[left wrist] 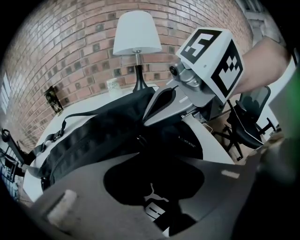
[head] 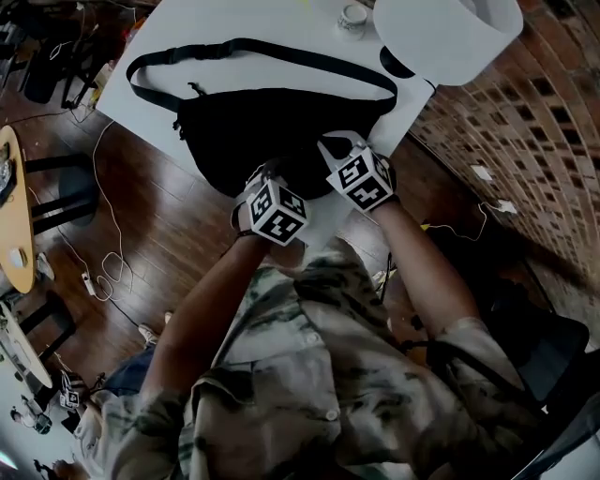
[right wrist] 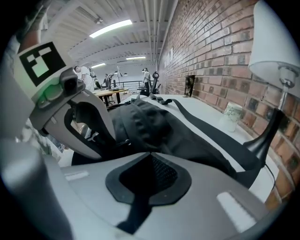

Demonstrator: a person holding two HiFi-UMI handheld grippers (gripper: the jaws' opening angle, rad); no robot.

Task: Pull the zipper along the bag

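Observation:
A black waist bag [head: 272,122] with a long strap [head: 244,47] lies on the white table [head: 202,23]. Both grippers sit side by side at its near edge. My left gripper [head: 265,176] is shut on the bag's fabric; in the left gripper view a white logo on the bag [left wrist: 152,208] shows through the closed left gripper [left wrist: 140,157]. My right gripper [head: 330,150] is shut on a fold of the bag just right of it, with mesh fabric showing inside the right gripper [right wrist: 150,153]. A small metal zipper pull [left wrist: 140,139] hangs between the two grippers.
A white lamp [head: 450,37] stands at the table's far right corner, beside a small cup [head: 353,17]. A brick wall [head: 525,122] runs along the right. Wooden floor with cables [head: 103,253] lies to the left, and a yellow table [head: 13,216] sits at the far left.

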